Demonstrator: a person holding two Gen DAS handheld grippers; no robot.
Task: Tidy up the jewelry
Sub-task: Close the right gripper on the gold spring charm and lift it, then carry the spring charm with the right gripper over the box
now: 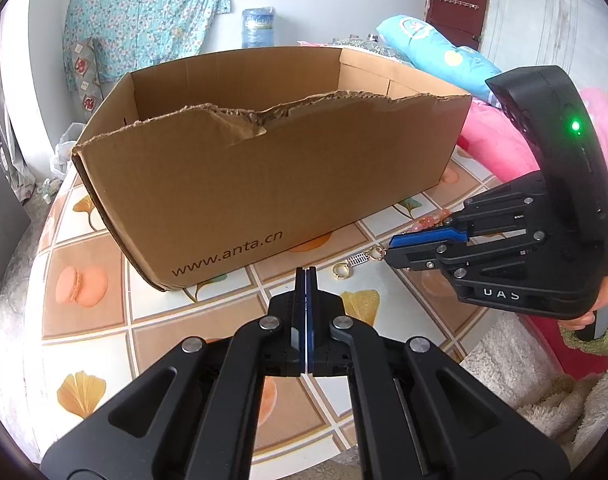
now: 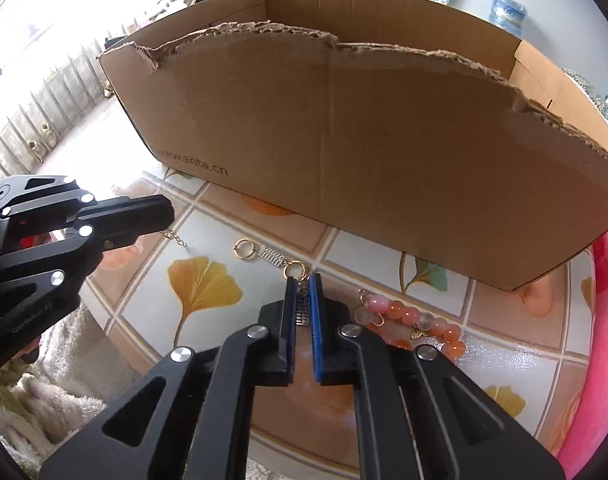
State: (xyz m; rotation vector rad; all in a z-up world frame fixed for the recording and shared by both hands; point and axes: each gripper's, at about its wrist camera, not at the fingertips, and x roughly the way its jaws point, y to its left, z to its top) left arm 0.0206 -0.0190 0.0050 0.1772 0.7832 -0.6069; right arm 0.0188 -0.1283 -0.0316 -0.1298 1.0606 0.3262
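Gold-ringed, a small silver charm [image 2: 302, 307] is pinched between the blue pads of the right gripper [image 2: 303, 280], low over the tiled tabletop [image 2: 151, 304]. Just right, a pink-orange bead bracelet [image 2: 414, 322] is laid. The left gripper [image 1: 306, 271] is held pressed together, nothing between. A torn cardboard box [image 2: 384, 140] is seen beyond.

The cardboard box [image 2: 384, 140] stands on the tabletop [image 2: 143, 300] ahead of me. Before its near wall lie a ring [image 2: 244, 249], a small charm [image 2: 272, 256] just right of it, then a keyring charm [image 2: 301, 292] between the fingers of my right hand-held gripper [image 2: 303, 284]. The bead bracelet [image 2: 416, 320] lies right of that gripper. My left hand-held gripper [image 1: 306, 276] sits left of the ring, near a short chain [image 2: 175, 237].
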